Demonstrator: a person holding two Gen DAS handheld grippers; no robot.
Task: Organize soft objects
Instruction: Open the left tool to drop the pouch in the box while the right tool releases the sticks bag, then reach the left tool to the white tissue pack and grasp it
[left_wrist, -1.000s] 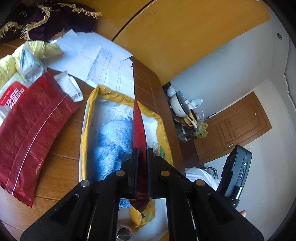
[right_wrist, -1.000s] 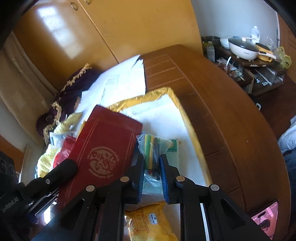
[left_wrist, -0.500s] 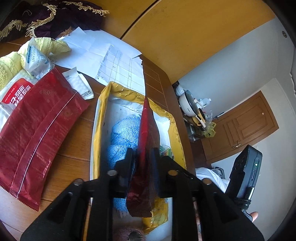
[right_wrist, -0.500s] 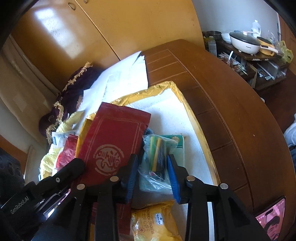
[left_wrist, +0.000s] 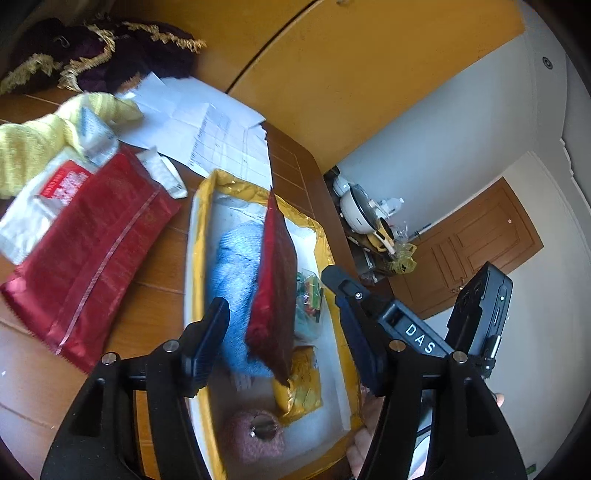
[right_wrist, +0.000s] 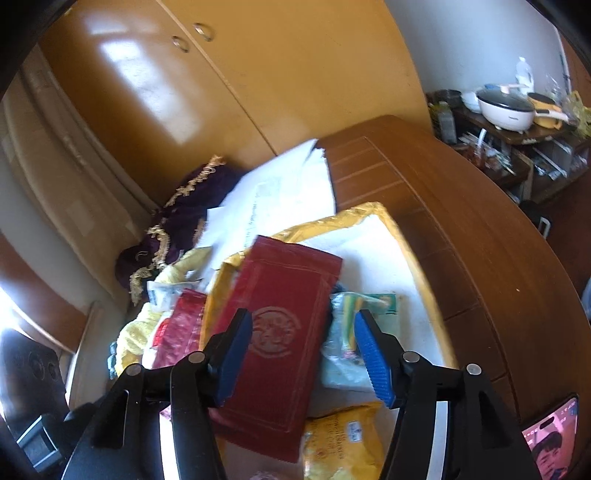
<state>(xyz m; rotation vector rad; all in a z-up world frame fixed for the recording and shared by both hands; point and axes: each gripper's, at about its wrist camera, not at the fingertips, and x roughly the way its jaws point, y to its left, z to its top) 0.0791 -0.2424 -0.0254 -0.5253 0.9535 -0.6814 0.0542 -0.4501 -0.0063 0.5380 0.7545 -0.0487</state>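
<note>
Both the left gripper (left_wrist: 280, 325) and right gripper (right_wrist: 303, 354) have jaws apart, gripping nothing. Between them the dark red pouch (right_wrist: 280, 332), bearing a round emblem, lies in the yellow-rimmed tray (left_wrist: 195, 236) on the bench; the yellow packet (right_wrist: 340, 443) beside it perhaps reads "crackers".

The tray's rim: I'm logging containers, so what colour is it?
Yellow, around a white inside; the tray rim shows best in the left wrist view.

Two red pouches (left_wrist: 275, 291) (left_wrist: 88, 251), one yellow packet (left_wrist: 301, 387), one tray (left_wrist: 194, 266).
</note>
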